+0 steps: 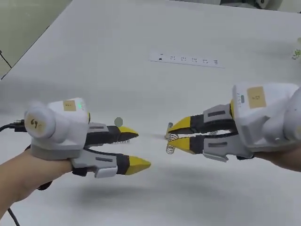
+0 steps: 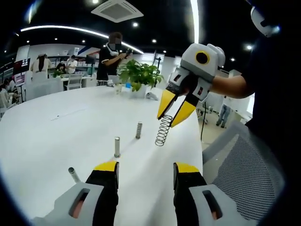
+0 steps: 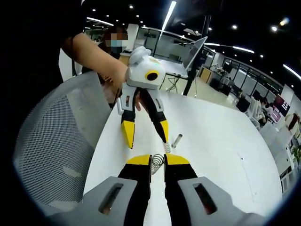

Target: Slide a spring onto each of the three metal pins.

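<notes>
Between the right claw's (image 3: 158, 160) jaws hangs a spring (image 2: 163, 130).

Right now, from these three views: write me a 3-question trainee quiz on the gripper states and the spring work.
1. Multiple choice: what does the right gripper hold between its fingers?
A) a spring
B) a screwdriver
C) nothing

2. True or false: the left gripper has its fingers shut on a cable.

3. Count: in the left gripper view, how many metal pins stand on the white table?

Key:
1. A. The spring hangs from the shut fingertips.
2. False. Its fingers are apart, with nothing between them.
3. Three. The farthest looks as if it already carries a spring.
</notes>
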